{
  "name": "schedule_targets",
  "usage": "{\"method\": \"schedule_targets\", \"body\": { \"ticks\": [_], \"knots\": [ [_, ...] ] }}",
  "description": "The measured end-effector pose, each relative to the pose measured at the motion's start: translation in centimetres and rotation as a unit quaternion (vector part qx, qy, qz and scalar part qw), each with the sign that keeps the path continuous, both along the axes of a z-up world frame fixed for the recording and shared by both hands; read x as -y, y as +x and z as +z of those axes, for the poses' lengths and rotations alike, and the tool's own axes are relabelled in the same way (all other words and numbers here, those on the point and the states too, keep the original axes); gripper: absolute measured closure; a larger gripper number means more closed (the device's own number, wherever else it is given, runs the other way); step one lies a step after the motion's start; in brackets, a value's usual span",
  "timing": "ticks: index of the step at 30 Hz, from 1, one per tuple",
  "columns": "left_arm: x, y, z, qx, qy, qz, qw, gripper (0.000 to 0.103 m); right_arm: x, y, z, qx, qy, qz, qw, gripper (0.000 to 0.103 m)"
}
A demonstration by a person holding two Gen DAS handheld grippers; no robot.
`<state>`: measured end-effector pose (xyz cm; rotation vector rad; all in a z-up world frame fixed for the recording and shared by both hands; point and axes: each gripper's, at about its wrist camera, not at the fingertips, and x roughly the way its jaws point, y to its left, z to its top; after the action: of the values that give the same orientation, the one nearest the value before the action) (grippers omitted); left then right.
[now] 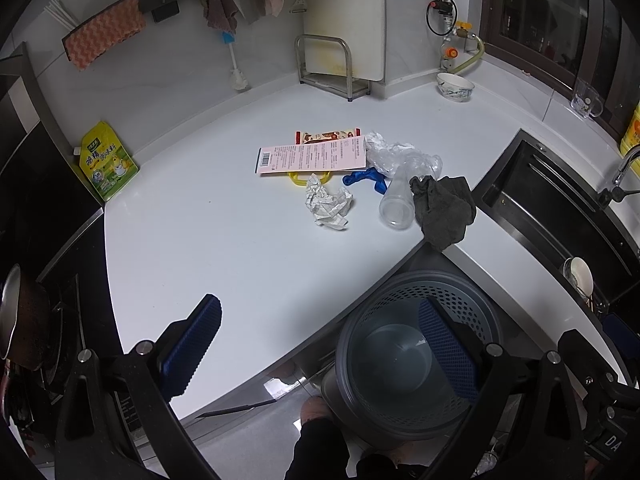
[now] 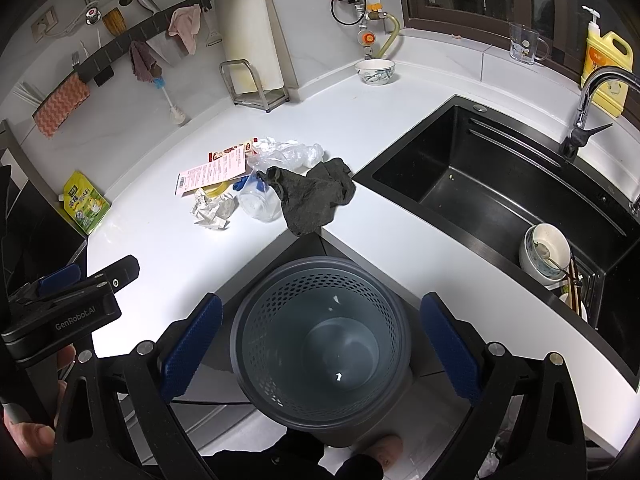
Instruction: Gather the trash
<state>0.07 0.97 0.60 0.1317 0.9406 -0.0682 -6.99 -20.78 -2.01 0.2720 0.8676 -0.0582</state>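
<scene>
Trash lies in a cluster on the white counter [image 1: 224,240]: a pink printed card [image 1: 312,156], a crumpled paper ball [image 1: 328,204], a clear plastic cup [image 1: 396,200] on its side, a crumpled clear bag [image 1: 396,154], a blue scrap [image 1: 366,178] and a dark grey rag [image 1: 442,210] at the counter's corner. The cluster also shows in the right wrist view, with the rag [image 2: 312,196] nearest. A grey perforated bin [image 2: 320,344] stands on the floor below the corner. My left gripper [image 1: 320,344] is open and empty over the counter's front edge. My right gripper [image 2: 320,344] is open and empty above the bin.
A black sink [image 2: 500,188] with bowls [image 2: 544,252] lies to the right. A yellow seasoning pouch [image 1: 106,160] stands at the left by the stove. A metal rack [image 1: 332,68], a bowl [image 1: 456,86] and a glass cup [image 2: 524,44] stand along the back wall.
</scene>
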Motion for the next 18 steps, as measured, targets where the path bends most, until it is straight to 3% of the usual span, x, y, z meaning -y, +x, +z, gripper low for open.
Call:
{"method": "schedule_targets", "body": {
  "ticks": [18],
  "knots": [
    [0.03, 0.04, -0.06, -0.002, 0.001, 0.001, 1.0, 0.006, -0.05, 0.06, -0.08, 0.0, 0.0, 0.0, 1.0, 0.008]
  ]
}}
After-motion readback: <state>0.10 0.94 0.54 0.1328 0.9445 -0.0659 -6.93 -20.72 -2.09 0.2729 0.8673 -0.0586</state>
